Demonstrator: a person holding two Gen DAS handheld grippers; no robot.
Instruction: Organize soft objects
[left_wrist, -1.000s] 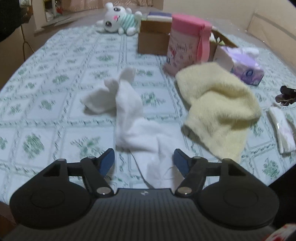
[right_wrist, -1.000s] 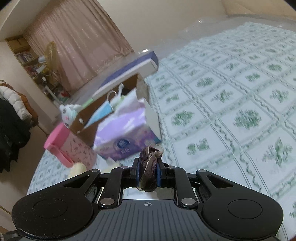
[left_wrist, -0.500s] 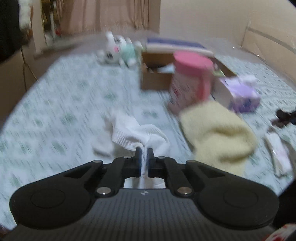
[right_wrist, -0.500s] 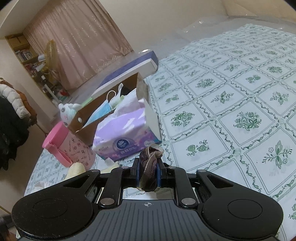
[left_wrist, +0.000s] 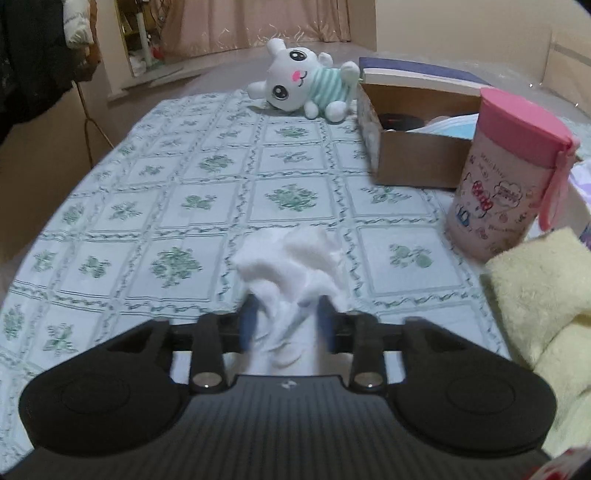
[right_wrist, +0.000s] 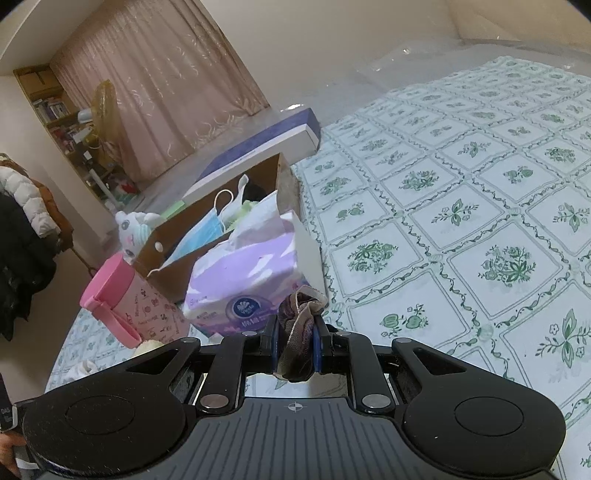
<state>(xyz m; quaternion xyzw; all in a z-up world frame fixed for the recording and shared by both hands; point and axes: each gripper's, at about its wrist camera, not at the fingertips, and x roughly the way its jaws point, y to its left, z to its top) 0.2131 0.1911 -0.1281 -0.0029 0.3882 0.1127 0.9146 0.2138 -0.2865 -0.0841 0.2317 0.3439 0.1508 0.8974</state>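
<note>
Bedspread (left_wrist: 207, 173) open 10–12 o'clock; cardboard box (left_wrist: 413, 166), pink canister (left_wrist: 506, 181), yellow towel (left_wrist: 539, 295) block 1–3 o'clock.

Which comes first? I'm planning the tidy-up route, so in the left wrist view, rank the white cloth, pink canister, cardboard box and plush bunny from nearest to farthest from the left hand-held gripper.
1. white cloth: bunched between the left hand-held gripper fingers.
2. pink canister: upright, to the right.
3. cardboard box: behind the canister, right.
4. plush bunny: lying at the far edge, centre.

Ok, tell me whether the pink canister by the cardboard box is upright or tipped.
Upright. The pink canister stands on its base on the bedspread, pink lid on top, strap hanging down its side, just in front of the cardboard box.
</note>
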